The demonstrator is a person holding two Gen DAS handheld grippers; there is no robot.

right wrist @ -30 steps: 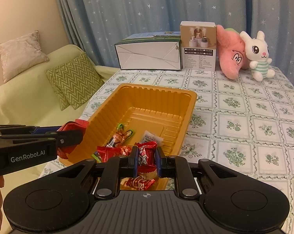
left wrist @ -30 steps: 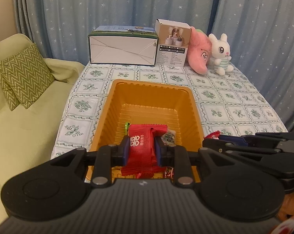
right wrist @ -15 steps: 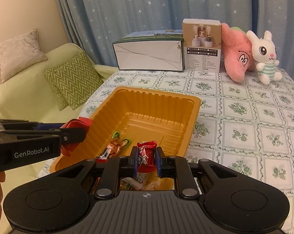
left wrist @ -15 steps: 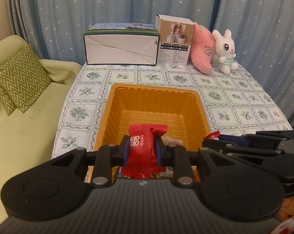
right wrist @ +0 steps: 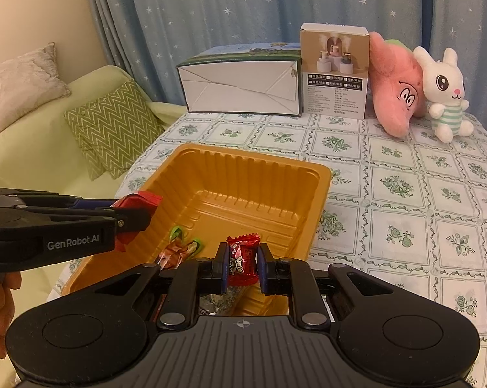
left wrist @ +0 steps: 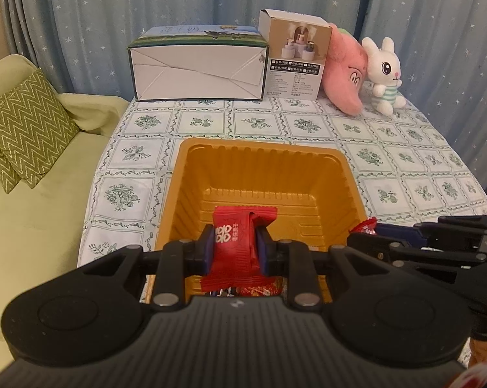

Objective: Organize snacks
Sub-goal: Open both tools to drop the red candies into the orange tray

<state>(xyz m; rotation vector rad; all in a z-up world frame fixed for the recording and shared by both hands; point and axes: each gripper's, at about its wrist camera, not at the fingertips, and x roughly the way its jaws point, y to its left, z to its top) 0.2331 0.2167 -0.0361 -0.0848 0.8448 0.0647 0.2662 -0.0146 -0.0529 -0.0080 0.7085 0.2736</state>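
Observation:
An orange plastic tray (left wrist: pixel 263 158) (right wrist: pixel 253 168) sits on the patterned tablecloth with a few wrapped candies (right wrist: pixel 178 252) at its near end. My left gripper (left wrist: pixel 235 245) is shut on a red snack packet (left wrist: pixel 240 242) held above the tray's near end; it also shows in the right wrist view (right wrist: pixel 133 213). My right gripper (right wrist: pixel 242 260) is shut on a small red wrapped candy (right wrist: pixel 242 258) above the tray's near right corner; in the left wrist view that candy (left wrist: pixel 364 226) sticks out of the right gripper's tip.
A white carton (left wrist: pixel 198 64), a small product box (left wrist: pixel 293 58), a pink plush (left wrist: pixel 343 74) and a white rabbit plush (left wrist: pixel 384 74) stand along the table's far edge. A green sofa with a zigzag cushion (left wrist: pixel 20 126) lies left of the table.
Both grippers have risen and drawn back from the tray, each still holding its snack. The tray's candies now sit lower, partly hidden behind the grippers.

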